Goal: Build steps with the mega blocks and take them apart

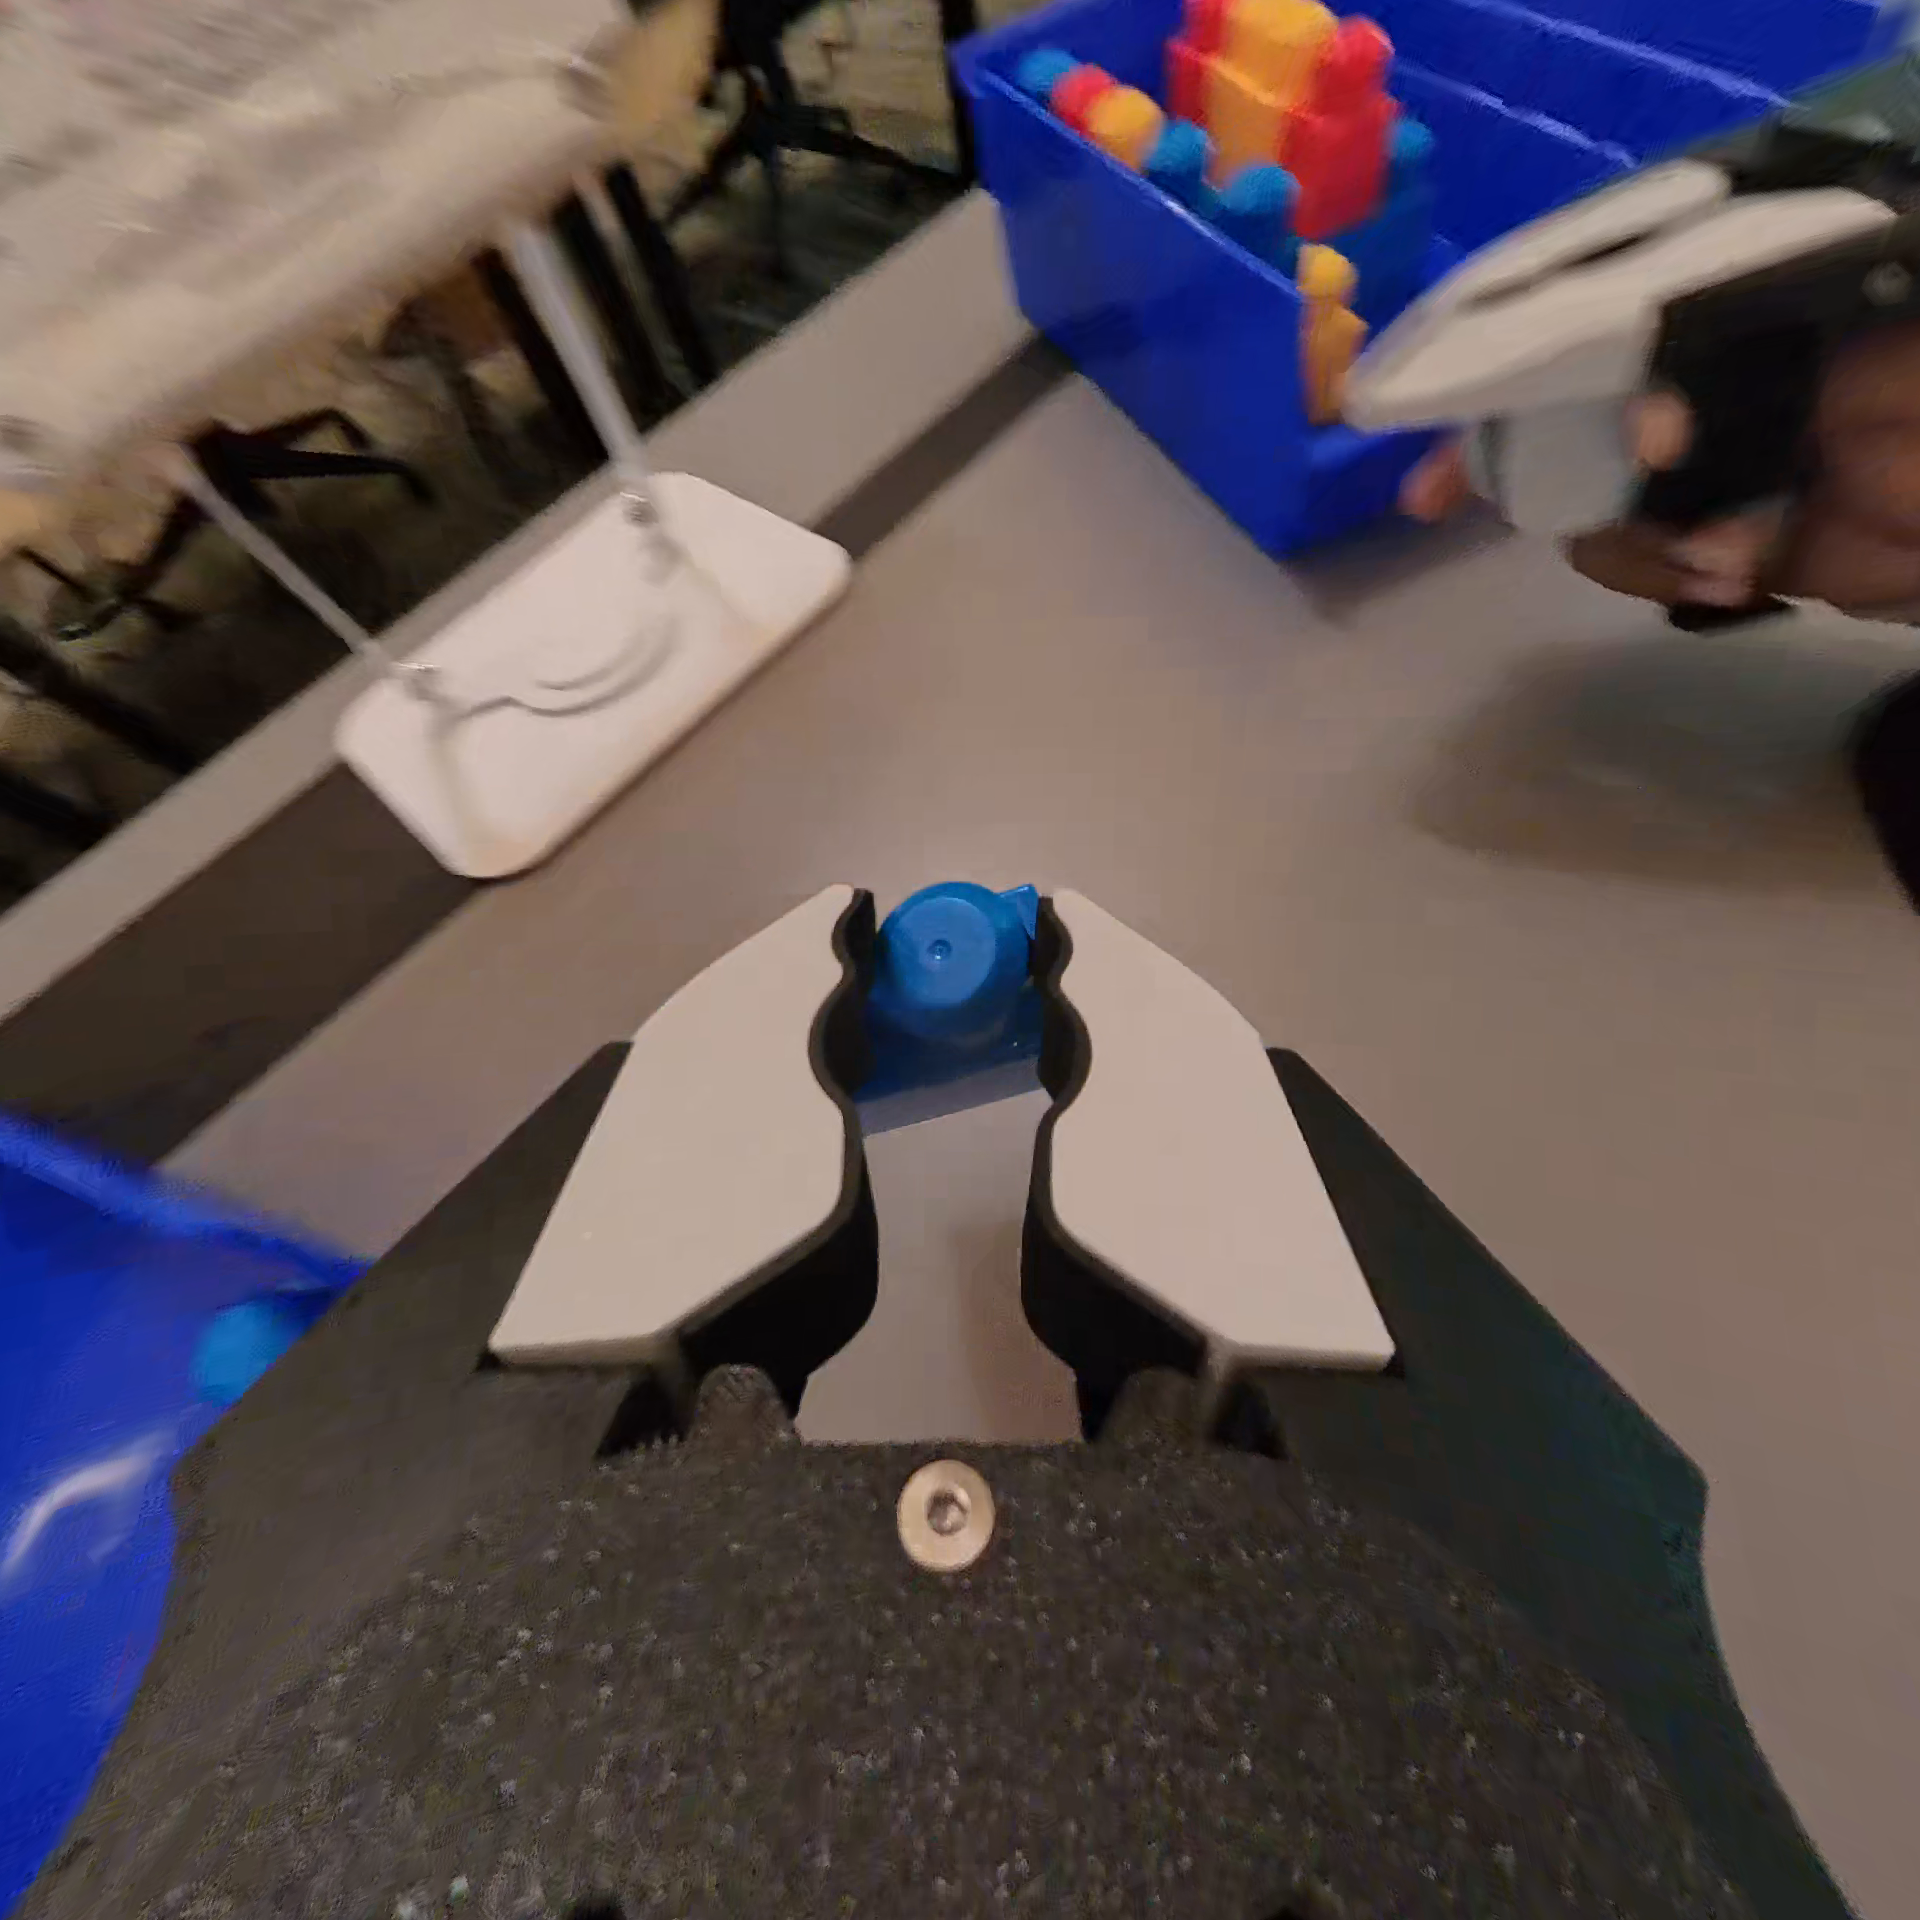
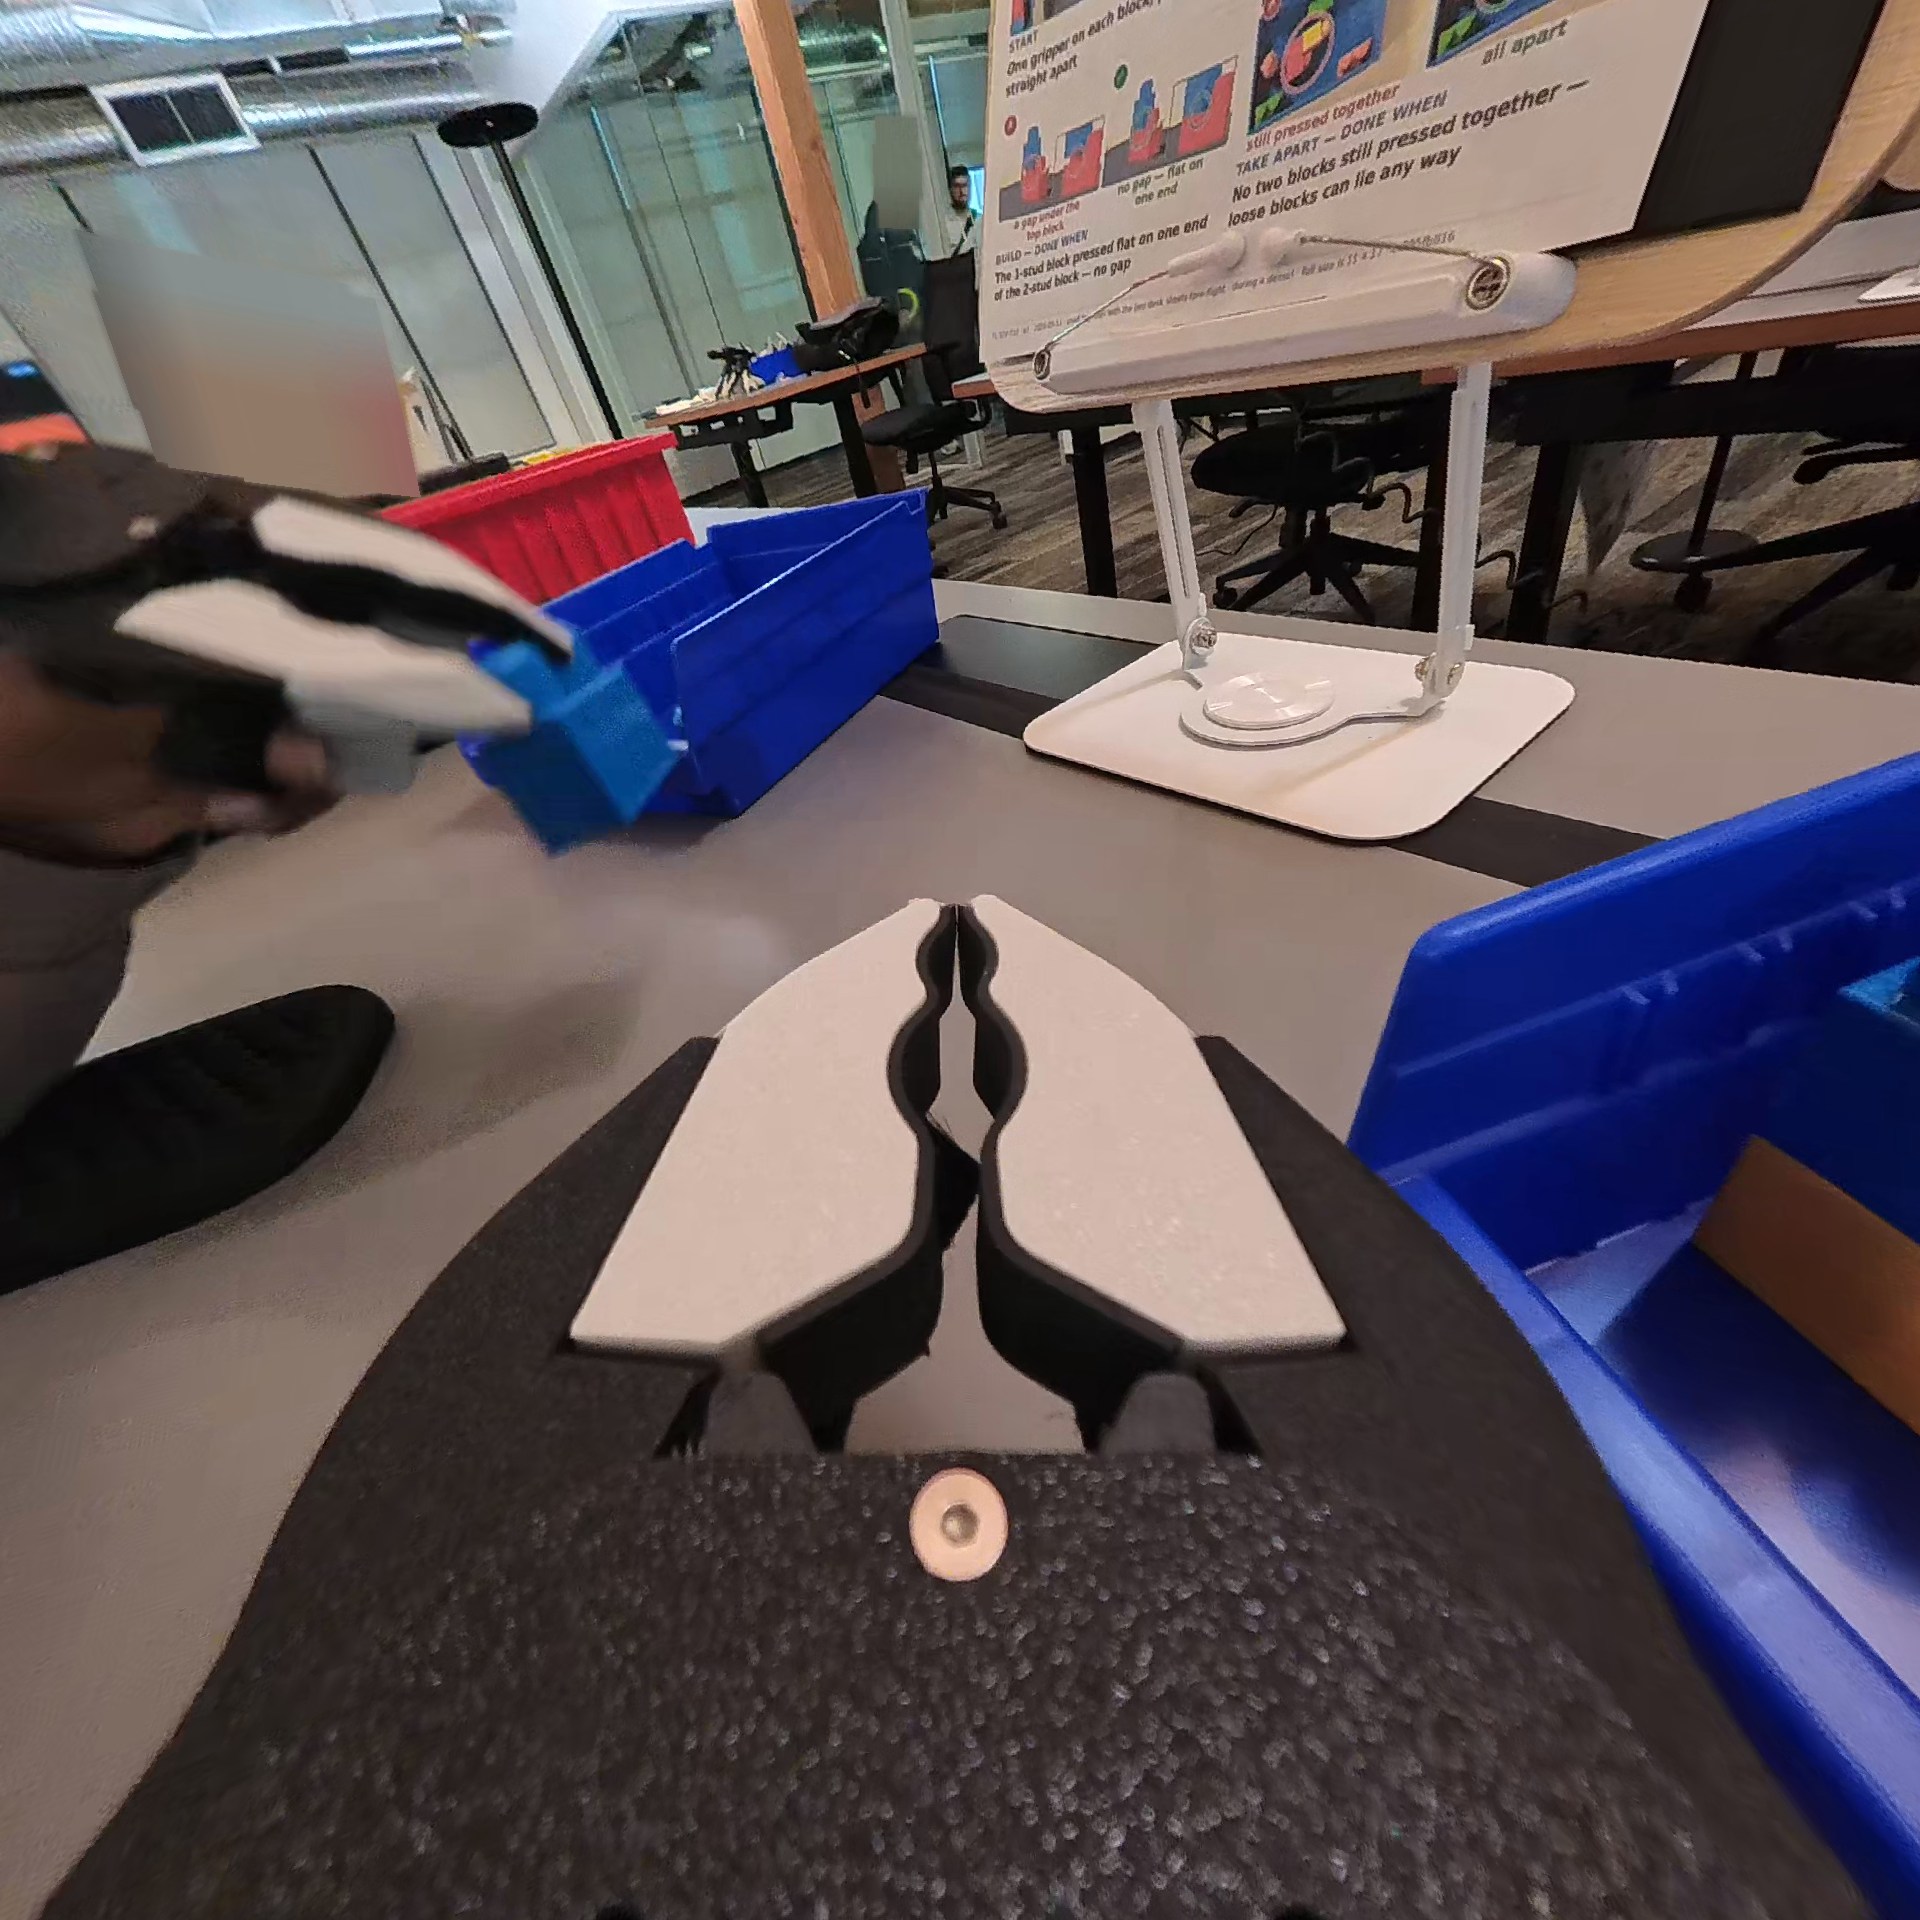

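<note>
My left fingers (image 1: 943,971) are closed on a blue block (image 1: 940,997), pinching it at the tips with its stud facing back at me; it hangs above the grey counter (image 1: 1091,727), clear of the surface. From the right side the same block (image 2: 582,727) shows as a chunky blue piece sticking out past those fingers (image 2: 520,665), in front of a blue bin (image 2: 810,634) with a red bin (image 2: 551,509) behind it.

My right fingers (image 2: 956,914) are pressed together, tips all but touching, with nothing between them. They hover over the counter just left of another blue bin (image 2: 1621,997). In the left view that bin (image 1: 1143,281) holds a stepped stack (image 1: 1288,114) of red, yellow and blue blocks, and my right fingers (image 1: 1382,384) sit blurred near its front corner.

A white stand (image 2: 1309,738) carrying an instruction sheet (image 2: 1299,135) rests at the counter's far edge.
</note>
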Demonstrator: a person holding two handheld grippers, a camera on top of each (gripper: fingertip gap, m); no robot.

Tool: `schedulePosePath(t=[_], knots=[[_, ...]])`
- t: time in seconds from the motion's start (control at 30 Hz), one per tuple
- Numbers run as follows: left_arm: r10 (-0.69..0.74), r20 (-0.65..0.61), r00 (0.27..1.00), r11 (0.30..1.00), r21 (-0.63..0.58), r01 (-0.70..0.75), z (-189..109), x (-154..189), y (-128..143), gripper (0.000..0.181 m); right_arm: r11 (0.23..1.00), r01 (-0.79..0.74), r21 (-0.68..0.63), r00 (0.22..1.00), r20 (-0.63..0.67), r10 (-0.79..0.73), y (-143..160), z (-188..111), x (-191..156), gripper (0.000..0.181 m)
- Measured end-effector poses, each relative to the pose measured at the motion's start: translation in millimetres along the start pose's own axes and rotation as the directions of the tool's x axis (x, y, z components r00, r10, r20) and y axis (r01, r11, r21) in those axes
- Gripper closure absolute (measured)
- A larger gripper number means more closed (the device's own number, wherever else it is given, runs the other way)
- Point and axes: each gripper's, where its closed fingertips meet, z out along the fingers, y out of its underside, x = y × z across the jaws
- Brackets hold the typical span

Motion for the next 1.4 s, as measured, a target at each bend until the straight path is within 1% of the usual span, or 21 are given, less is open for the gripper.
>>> schedulePosePath(t=[0.1, 0.17, 0.27, 0.37, 0.43, 0.47, 0.5, 0.53, 0.63, 0.7, 0.77, 0.87, 0.93, 1.0, 1.07, 1.1, 1.13, 1.17, 1.23, 1.33, 1.4], knots=[[0.013, -0.110, 0.994, 0.999, -0.045, -0.018, 17, 62, 14, 0.152, 1.000, 0.013, -0.007, 1.000, -0.022, -0.013, 1, -1, 3, 0.181], [0.020, -0.151, 0.988, 0.997, -0.072, -0.031, 25, 93, 21, 0.152, 1.000, 0.023, -0.013, 0.999, -0.033, -0.023, 2, -1, 5, 0.181], [0.035, -0.169, 0.985, 0.992, -0.115, -0.055, 32, 127, 30, 0.152, 0.999, 0.028, -0.018, 0.999, -0.038, -0.028, 3, -1, 5, 0.181], [0.040, -0.132, 0.990, 0.986, -0.153, -0.060, 40, 144, 39, 0.152, 0.999, 0.027, -0.016, 0.999, -0.032, -0.028, 1, -1, 4, 0.181], [0.049, -0.099, 0.994, 0.989, -0.137, -0.062, 44, 150, 38, 0.152, 0.999, 0.029, -0.014, 0.999, -0.024, -0.030, 0, -1, 2, 0.181], [0.044, -0.098, 0.994, 0.991, -0.122, -0.056, 44, 153, 36, 0.148, 0.999, 0.031, -0.013, 0.999, -0.020, -0.031, -1, -1, 0, 0.181], [0.036, -0.105, 0.994, 0.993, -0.105, -0.047, 43, 155, 32, 0.139, 0.999, 0.032, -0.011, 0.999, -0.016, -0.032, -1, -1, -1, 0.181], [0.029, -0.120, 0.992, 0.995, -0.093, -0.040, 40, 156, 28, 0.134, 0.999, 0.034, -0.010, 0.999, -0.013, -0.034, -2, -1, -2, 0.181], [0.026, -0.198, 0.980, 0.999, -0.016, -0.029, 24, 146, 11, 0.126, 0.999, 0.037, -0.004, 0.999, -0.007, -0.037, -4, -2, -3, 0.181], [0.051, -0.287, 0.956, 0.999, 0.000, -0.053, 14, 133, 9, 0.121, 0.999, 0.037, 0.005, 0.999, -0.003, -0.037, -6, -3, -4, 0.181], [0.110, -0.410, 0.905, 0.992, -0.013, -0.127, 11, 125, 19, 0.118, 0.999, 0.036, 0.011, 0.999, 0.000, -0.036, -8, -4, -5, 0.181], [0.129, -0.614, 0.779, 0.982, -0.031, -0.186, 16, 127, 44, 0.113, 0.999, 0.036, 0.008, 0.999, 0.008, -0.036, -8, -4, -6, 0.181], [0.125, -0.667, 0.734, 0.976, -0.051, -0.213, 29, 128, 59, 0.113, 0.999, 0.047, 0.000, 0.999, 0.008, -0.047, -6, -3, -7, 0.180], [0.133, -0.702, 0.700, 0.974, -0.038, -0.223, 40, 135, 64, 0.115, 0.998, 0.061, -0.004, 0.998, 0.005, -0.061, -6, -3, -8, 0.180], [0.155, -0.721, 0.675, 0.967, -0.028, -0.253, 44, 145, 67, 0.133, 0.997, 0.071, -0.004, 0.997, -0.001, -0.071, -6, -4, -7, 0.180], [0.174, -0.714, 0.678, 0.962, -0.024, -0.273, 46, 148, 68, 0.136, 0.997, 0.072, 0.000, 0.997, -0.006, -0.072, -6, -5, -5, 0.181], [0.180, -0.690, 0.701, 0.962, -0.026, -0.272, 49, 148, 66, 0.138, 0.997, 0.072, 0.005, 0.997, -0.009, -0.071, -6, -5, -4, 0.181], [0.167, -0.659, 0.733, 0.965, -0.042, -0.258, 51, 148, 65, 0.143, 0.998, 0.070, 0.010, 0.998, -0.011, -0.069, -7, -6, -3, 0.181], [0.141, -0.593, 0.792, 0.973, -0.064, -0.222, 53, 147, 64, 0.144, 0.998, 0.065, 0.011, 0.998, -0.009, -0.064, -6, -6, -2, 0.181], [0.156, -0.558, 0.815, 0.976, -0.040, -0.214, 47, 151, 66, 0.144, 0.998, 0.069, 0.008, 0.998, 0.002, -0.069, -6, -4, -5, 0.181], [0.143, -0.552, 0.821, 0.981, -0.028, -0.190, 42, 147, 66, 0.131, 0.997, 0.077, 0.000, 0.997, 0.008, -0.077, -5, -3, -7, 0.181]])
